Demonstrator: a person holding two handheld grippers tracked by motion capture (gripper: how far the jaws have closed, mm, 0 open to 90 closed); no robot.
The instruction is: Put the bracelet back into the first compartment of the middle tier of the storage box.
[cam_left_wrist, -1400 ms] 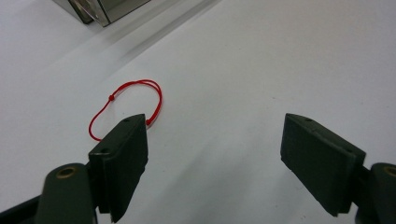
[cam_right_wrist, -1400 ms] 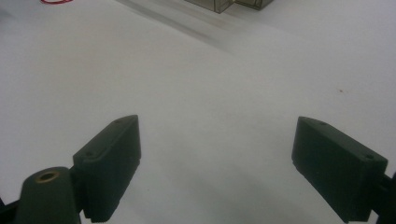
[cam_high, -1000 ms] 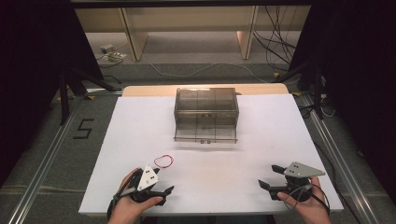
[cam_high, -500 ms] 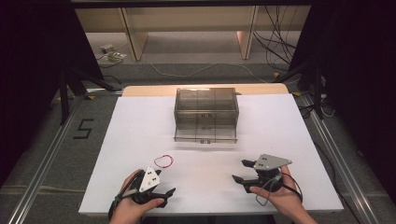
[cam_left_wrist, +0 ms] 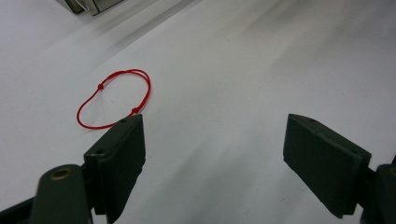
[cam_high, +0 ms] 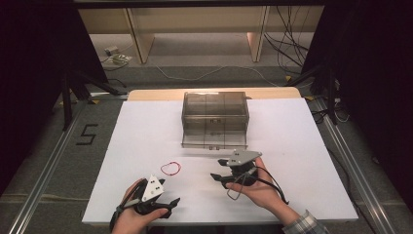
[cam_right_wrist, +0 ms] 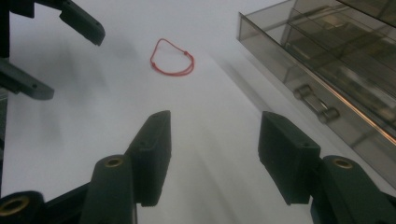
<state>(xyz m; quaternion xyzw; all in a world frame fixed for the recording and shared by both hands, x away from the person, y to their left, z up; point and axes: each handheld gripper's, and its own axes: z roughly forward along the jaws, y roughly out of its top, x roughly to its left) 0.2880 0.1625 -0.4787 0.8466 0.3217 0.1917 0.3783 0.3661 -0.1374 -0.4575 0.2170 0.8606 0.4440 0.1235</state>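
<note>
A white table (cam_high: 302, 146) carries a smoky clear drawer box (cam_high: 215, 118) and a red string loop (cam_high: 171, 168).

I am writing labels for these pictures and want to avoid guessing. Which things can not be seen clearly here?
- Drawer box, high view: tinted walls hide whether anything lies inside.
- Same box, right gripper view: cut off by the right edge; contents blurred.
- Red cord loop, left gripper view: its near end is hidden behind a jaw of the left gripper.
- Right gripper, high view: too small to judge the jaw gap.

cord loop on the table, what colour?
Red, with two small knots; the cord loop shows best in the left gripper view.
</note>
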